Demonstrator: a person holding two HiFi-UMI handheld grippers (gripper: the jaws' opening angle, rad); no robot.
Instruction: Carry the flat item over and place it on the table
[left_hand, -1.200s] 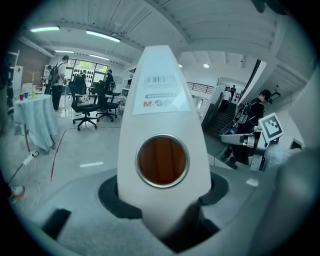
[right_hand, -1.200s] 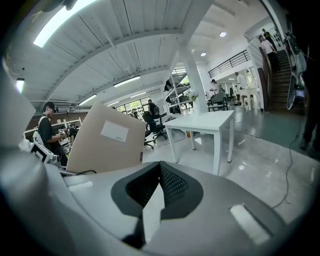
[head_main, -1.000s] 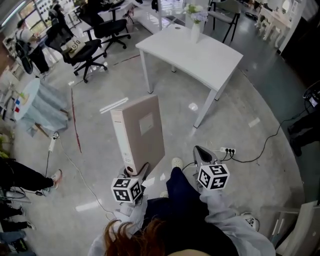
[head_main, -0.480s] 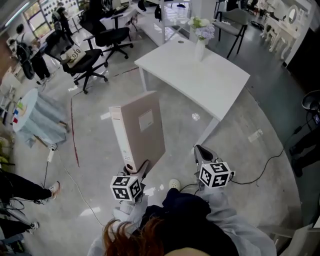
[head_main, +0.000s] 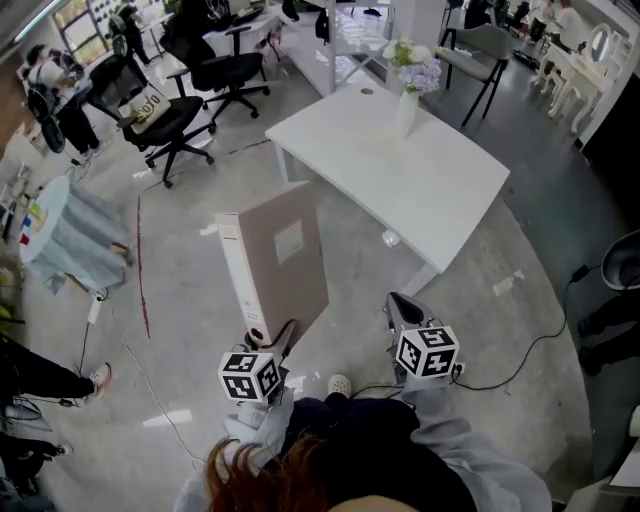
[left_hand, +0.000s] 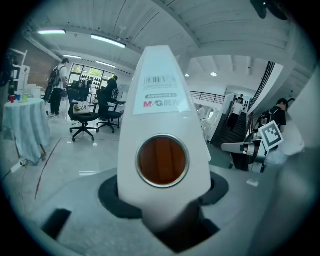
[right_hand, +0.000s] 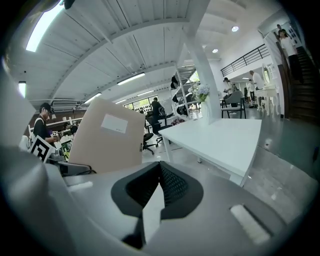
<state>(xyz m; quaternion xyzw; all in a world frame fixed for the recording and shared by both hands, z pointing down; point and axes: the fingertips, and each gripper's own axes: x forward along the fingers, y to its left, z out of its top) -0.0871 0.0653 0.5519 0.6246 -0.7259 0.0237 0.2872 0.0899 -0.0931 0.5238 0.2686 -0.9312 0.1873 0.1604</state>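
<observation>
A beige binder (head_main: 280, 255) with a white spine stands upright in the air over the floor, and my left gripper (head_main: 272, 340) is shut on its lower end. In the left gripper view the spine (left_hand: 162, 100) with its round finger hole fills the middle, and the jaws of the left gripper (left_hand: 165, 196) clamp it from both sides. My right gripper (head_main: 400, 305) hangs to the right of the binder, shut and empty. The right gripper (right_hand: 159, 167) shows its pads meeting, with the binder (right_hand: 107, 137) to its left. The white table (head_main: 400, 170) stands ahead, and its top (right_hand: 220, 137) is bare on the near side.
A vase of flowers (head_main: 408, 85) stands at the table's far edge. Black office chairs (head_main: 165, 110) and several people are at the back left. A small cloth-covered table (head_main: 60, 215) is on the left. A cable (head_main: 510, 350) lies on the floor to the right.
The table has come closer and lower in the head view as the person walks toward it. The binder stays held upright in the left gripper; the right gripper stays shut.
</observation>
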